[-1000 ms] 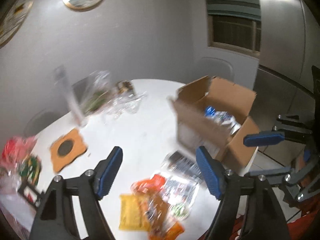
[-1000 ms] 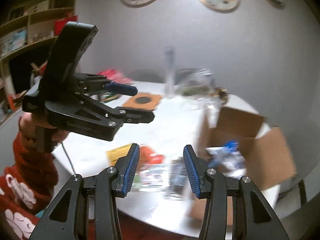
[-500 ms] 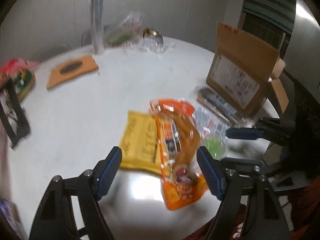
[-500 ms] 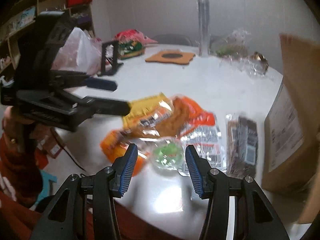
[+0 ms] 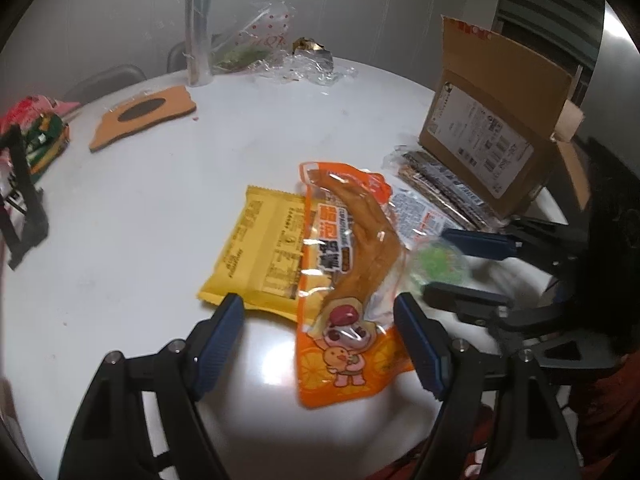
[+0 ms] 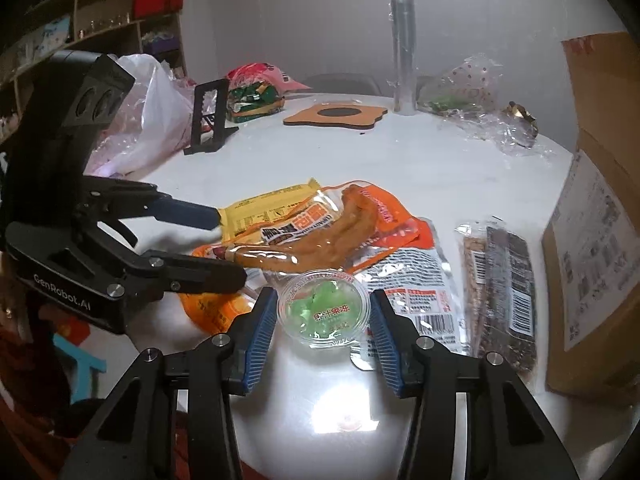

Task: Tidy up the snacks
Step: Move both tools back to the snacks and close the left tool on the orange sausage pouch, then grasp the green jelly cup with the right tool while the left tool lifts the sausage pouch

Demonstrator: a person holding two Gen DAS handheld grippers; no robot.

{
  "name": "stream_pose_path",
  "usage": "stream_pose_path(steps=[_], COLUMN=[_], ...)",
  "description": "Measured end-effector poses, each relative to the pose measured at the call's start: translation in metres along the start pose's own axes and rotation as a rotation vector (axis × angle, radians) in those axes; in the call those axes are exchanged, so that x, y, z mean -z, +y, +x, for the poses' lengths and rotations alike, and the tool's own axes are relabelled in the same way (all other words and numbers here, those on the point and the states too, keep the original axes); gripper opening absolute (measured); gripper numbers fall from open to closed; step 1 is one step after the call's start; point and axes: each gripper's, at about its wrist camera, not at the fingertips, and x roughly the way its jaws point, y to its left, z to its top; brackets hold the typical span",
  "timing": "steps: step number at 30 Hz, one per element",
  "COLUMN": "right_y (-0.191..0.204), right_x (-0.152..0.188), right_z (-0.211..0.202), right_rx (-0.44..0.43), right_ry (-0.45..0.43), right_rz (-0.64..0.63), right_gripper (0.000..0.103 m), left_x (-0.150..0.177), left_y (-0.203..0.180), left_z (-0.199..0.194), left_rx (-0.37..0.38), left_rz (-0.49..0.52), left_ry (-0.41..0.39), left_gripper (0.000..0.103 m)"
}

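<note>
1. five snacks lie loose on the round white table (image 5: 132,216), beside the open brown cardboard box (image 5: 492,136); sorting barely begun.
2. left gripper (image 5: 320,344) jaws wide, straddling the orange chicken-foot packet (image 5: 348,264), not pressing.
3. right gripper (image 6: 323,338) jaws parted around the clear green jelly cup (image 6: 323,312), no squeeze visible.

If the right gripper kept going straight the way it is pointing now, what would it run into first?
Most likely the green jelly cup, which sits between the open pads of the right gripper, though depth is hard to judge.
</note>
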Motion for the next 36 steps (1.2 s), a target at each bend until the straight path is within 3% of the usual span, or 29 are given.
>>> stream_pose_path(steps=[6, 9, 12, 20, 32, 36], right_y=[-0.009, -0.016, -0.021, -0.033, -0.034, -0.033], right_x=[0.0, 0.002, 0.008, 0.014, 0.014, 0.012], right_z=[-0.027, -0.033, -0.037, -0.042, -0.04, -0.04], right_rx=[0.01, 0.002, 0.038, 0.043, 0.025, 0.027], right_ry=[-0.05, -0.058, -0.069, -0.074, -0.081, -0.078], right_rz=[0.042, 0.067, 0.062, 0.071, 0.068, 0.069], right_gripper=[0.043, 0.043, 0.043, 0.043, 0.043, 0.043], left_x=[-0.016, -0.023, -0.023, -0.016, -0.012, -0.011], left_y=[-0.015, -0.028, -0.036, -0.058, -0.061, -0.056], left_z=[0.0, 0.015, 0.028, 0.04, 0.037, 0.031], left_rx=[-0.024, -0.072, -0.074, -0.2, -0.246, -0.203], left_rz=[0.055, 0.1, 0.121, 0.22, 0.222, 0.191], left_ry=[-0.032, -0.013, 0.007, -0.004, -0.036, -0.045], left_gripper=[0.074, 0.074, 0.074, 0.073, 0.054, 0.053])
